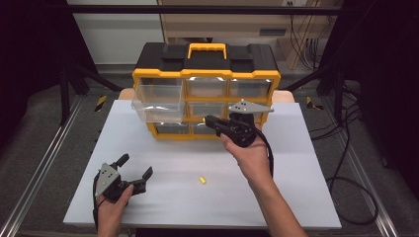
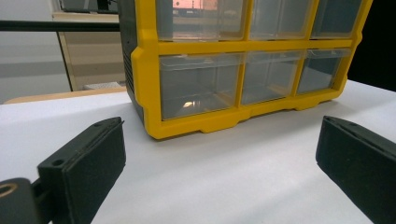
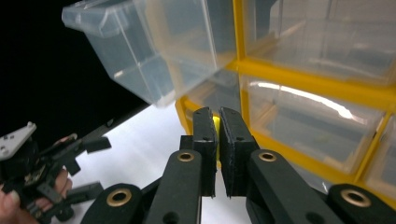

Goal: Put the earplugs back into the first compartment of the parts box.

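The yellow piece [image 3: 215,125] sits pinched between the jaws of our right gripper [image 3: 216,122], which are closed down on it with just a sliver of yellow visible between the pads. In the high view we hold this gripper [image 1: 210,120] raised in front of the organizer [image 1: 206,74], below and to the right of the open drawer [image 1: 157,100], which is pulled out of the top-left bay. A second yellow piece [image 1: 201,180] lies on the white board [image 1: 148,197], well apart from both grippers. Our left gripper [image 1: 134,165] rests low over the board with its jaws spread wide and nothing between them.

Risks from here, as we judge them:

- The grip is shallow and the piece small. A jolt or a twist of the wrist could let it slip out before it clears the drawer rim.
- The drawer hangs far out and tilted. If a jaw pushes its front wall from below, it could tip or drop free.
- Releasing too early, short of the rim, would send the piece down onto the board.
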Available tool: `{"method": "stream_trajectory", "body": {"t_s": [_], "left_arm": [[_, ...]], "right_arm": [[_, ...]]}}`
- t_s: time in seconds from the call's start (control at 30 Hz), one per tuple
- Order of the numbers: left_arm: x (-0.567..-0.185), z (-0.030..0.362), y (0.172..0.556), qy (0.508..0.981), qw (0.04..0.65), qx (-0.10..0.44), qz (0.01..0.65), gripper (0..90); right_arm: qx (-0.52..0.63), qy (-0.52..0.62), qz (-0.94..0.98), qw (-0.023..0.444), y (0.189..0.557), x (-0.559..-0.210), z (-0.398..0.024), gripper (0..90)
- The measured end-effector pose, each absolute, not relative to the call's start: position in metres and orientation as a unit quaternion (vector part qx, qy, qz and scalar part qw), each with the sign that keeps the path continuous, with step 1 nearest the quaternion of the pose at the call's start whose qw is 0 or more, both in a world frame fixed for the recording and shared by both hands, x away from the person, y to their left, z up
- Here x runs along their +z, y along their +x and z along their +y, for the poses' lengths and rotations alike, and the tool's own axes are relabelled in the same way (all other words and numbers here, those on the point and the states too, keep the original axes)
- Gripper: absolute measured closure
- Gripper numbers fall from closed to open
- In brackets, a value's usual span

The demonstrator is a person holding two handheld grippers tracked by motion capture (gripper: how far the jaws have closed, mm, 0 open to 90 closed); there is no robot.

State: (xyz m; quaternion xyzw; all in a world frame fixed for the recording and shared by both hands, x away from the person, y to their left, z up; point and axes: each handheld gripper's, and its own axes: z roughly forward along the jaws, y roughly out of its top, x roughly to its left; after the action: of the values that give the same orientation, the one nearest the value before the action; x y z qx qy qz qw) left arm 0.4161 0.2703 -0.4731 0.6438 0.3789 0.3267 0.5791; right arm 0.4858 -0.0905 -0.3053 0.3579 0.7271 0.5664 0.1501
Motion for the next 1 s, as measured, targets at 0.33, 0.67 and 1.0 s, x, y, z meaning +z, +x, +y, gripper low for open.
{"method": "stream_trajectory", "body": {"t_s": [0.33, 0.67, 1.0], "left_arm": [[-0.472, 0.274, 0.416, 0.639, 0.581, 0.328, 0.383, 1.4], [-0.472, 0.273, 0.416, 0.640, 0.581, 0.328, 0.381, 1.4], [-0.472, 0.274, 0.416, 0.639, 0.582, 0.328, 0.383, 1.5]], "right_arm": [[0.576, 0.340, 0.724, 0.168, 0.492, -0.275, -0.080, 86.1], [0.595, 0.327, 0.714, 0.172, 0.494, -0.251, -0.070, 86.1], [0.601, 0.316, 0.712, 0.178, 0.502, -0.231, -0.058, 86.3]]}}
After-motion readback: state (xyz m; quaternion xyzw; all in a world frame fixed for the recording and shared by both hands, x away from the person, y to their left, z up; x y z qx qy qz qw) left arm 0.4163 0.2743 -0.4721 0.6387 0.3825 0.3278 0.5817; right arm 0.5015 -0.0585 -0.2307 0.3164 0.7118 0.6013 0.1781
